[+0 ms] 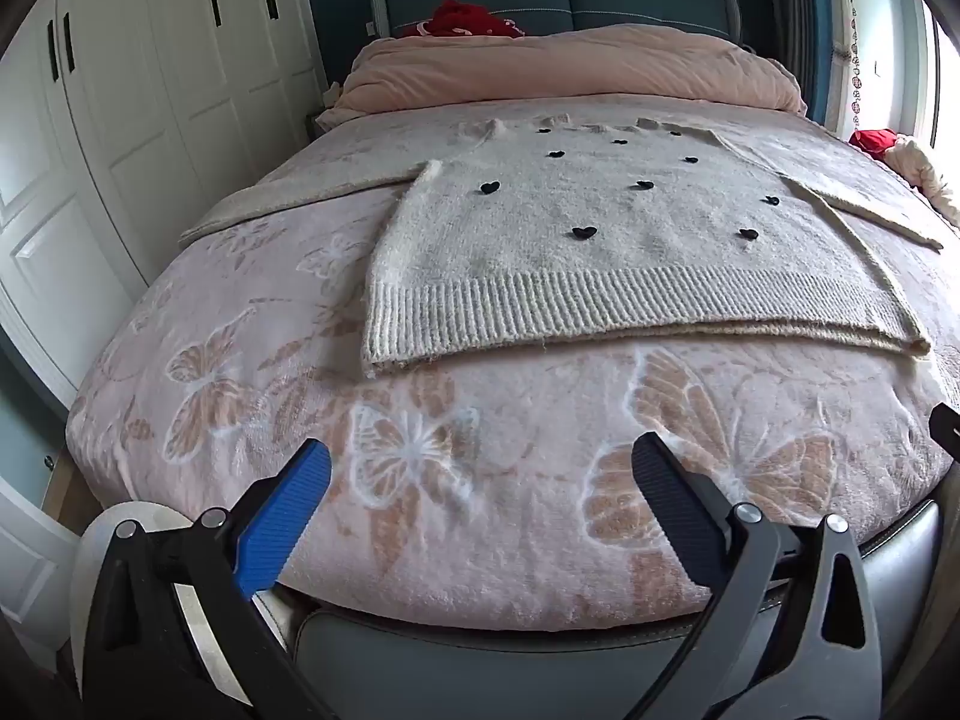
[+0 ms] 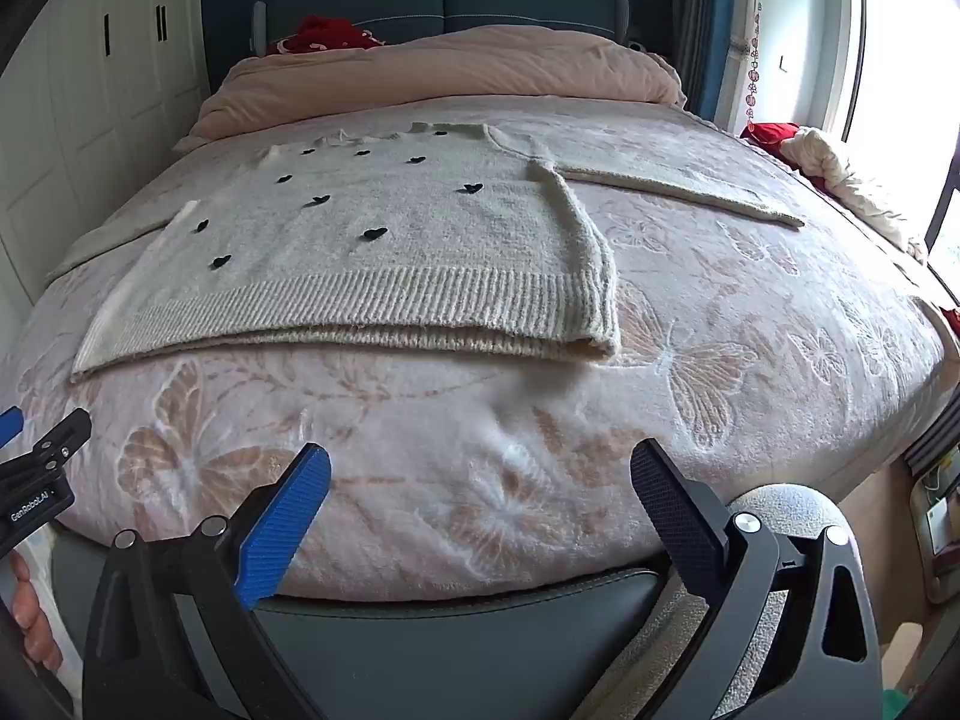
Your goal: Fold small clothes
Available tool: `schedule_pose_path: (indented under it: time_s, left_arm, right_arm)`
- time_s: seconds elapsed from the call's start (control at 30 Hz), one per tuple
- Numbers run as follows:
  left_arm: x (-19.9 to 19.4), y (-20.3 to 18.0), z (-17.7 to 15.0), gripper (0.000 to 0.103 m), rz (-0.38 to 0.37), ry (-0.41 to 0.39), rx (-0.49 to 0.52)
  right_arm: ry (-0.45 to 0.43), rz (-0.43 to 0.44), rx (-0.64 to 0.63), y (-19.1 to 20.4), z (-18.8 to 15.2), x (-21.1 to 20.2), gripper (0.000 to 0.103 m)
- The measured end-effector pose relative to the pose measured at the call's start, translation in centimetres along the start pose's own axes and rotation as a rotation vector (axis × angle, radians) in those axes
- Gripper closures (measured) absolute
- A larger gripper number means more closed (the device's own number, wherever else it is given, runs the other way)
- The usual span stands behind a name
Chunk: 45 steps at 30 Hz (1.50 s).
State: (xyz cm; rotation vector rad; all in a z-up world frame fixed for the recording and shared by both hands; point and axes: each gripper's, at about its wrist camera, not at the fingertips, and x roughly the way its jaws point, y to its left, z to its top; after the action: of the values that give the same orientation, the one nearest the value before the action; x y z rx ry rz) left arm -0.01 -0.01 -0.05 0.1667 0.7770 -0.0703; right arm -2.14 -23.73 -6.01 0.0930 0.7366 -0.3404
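A cream knit sweater [image 1: 630,240] with small black hearts lies flat on the bed, ribbed hem toward me and both sleeves spread out sideways. It also shows in the right wrist view [image 2: 372,264]. My left gripper [image 1: 480,468] is open and empty above the bed's near edge, short of the hem. My right gripper [image 2: 480,471] is open and empty, also short of the hem. The left gripper's body shows at the left edge of the right wrist view [image 2: 36,480].
The bed carries a pink butterfly blanket [image 1: 420,450] and a rolled pink duvet [image 1: 570,66] at the head. White wardrobes [image 1: 120,90] stand at left. Red and cream cloths [image 2: 840,174] lie at the bed's right side by the window.
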Motion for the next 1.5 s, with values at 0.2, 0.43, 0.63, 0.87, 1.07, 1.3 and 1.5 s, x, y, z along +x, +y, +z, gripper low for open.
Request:
schedule_pose_path:
  time_s: [0.2,0.43,0.63,0.87,1.07,1.3,1.5]
  left_arm:
    - [0.15,0.01,-0.22,0.005,0.004,-0.001,0.003]
    - [-0.01,-0.06,-0.24,0.005,0.001,0.001,0.0]
    - [0.41,-0.1,-0.28,0.005,0.0,0.008,0.001]
    - [0.58,-0.02,-0.18,0.005,0.004,0.021,0.006]
    - [0.58,-0.01,-0.18,0.005,0.001,0.016,0.001]
    - [0.56,-0.03,-0.23,0.005,-0.001,0.012,-0.003]
    - [0.55,-0.02,-0.23,0.005,-0.002,0.009,-0.004]
  right_arm:
    - [0.001,-0.001,0.0,0.02,0.0,0.01,0.005]
    - [0.001,0.0,-0.001,0.04,-0.01,0.02,0.005]
    - [0.002,0.0,-0.001,0.07,-0.05,0.05,0.005]
    - [0.002,-0.001,0.0,0.1,-0.05,0.06,0.005]
    - [0.002,0.0,-0.001,0.09,-0.06,0.06,0.005]
    - [0.004,-0.001,-0.002,0.12,-0.08,0.07,0.005]
    - [0.005,0.0,-0.004,0.18,-0.12,0.11,0.005]
